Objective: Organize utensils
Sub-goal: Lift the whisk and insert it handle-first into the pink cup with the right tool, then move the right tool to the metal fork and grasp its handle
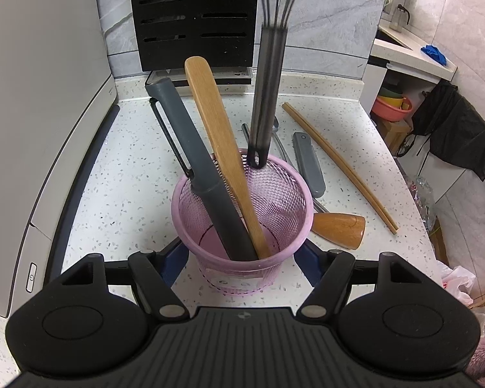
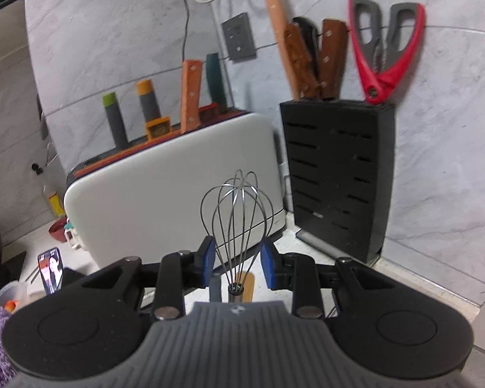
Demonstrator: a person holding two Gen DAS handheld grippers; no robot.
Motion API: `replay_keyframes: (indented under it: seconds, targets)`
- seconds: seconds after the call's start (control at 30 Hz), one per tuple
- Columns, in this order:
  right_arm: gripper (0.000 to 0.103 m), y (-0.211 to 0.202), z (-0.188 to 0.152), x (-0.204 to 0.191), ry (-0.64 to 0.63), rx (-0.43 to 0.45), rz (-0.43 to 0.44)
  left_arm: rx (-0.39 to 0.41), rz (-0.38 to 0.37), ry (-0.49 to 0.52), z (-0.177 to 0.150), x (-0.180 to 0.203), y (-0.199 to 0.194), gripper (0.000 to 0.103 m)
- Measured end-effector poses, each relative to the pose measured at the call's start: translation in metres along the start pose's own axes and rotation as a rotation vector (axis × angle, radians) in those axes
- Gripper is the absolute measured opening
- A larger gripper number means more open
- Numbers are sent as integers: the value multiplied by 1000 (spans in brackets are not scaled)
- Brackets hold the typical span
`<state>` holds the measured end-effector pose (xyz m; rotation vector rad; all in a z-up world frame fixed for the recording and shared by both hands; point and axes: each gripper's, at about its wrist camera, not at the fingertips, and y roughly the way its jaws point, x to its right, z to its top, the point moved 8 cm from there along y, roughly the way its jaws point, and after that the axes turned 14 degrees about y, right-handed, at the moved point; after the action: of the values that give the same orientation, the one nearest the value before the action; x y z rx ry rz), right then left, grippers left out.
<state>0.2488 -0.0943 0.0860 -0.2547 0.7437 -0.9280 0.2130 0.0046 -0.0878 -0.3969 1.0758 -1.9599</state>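
A pink mesh utensil cup [image 1: 242, 226] stands on the speckled counter between the blue pads of my left gripper [image 1: 241, 260], which is shut on its base. In it lean a grey peeler [image 1: 194, 158] and a wooden spatula [image 1: 223, 148]. A metal whisk [image 1: 268, 97] hangs blurred, handle down, its end just above the cup's far rim. In the right wrist view the whisk [image 2: 236, 213] stands between the fingers of my right gripper [image 2: 237, 257], which are apart from its wires and open.
Chopsticks [image 1: 336, 165], a grey folded tool [image 1: 308, 161], a wooden spoon [image 1: 339, 228] and metal cutlery lie on the counter behind the cup. A black knife block [image 1: 190, 16] [image 2: 336, 177] stands at the wall. A white appliance [image 1: 38, 113] [image 2: 174, 187] stands left.
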Motion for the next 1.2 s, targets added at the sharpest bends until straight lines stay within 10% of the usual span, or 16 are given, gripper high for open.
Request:
replay_keyframes:
  seconds: [0.77, 1.2]
  targets:
    - [33, 51, -75, 26, -15, -147, -54, -5, -6, -2, -2, -1, 2, 80]
    - [55, 36, -62, 30, 9, -146, -55, -11, -6, 1, -1, 0, 3, 81]
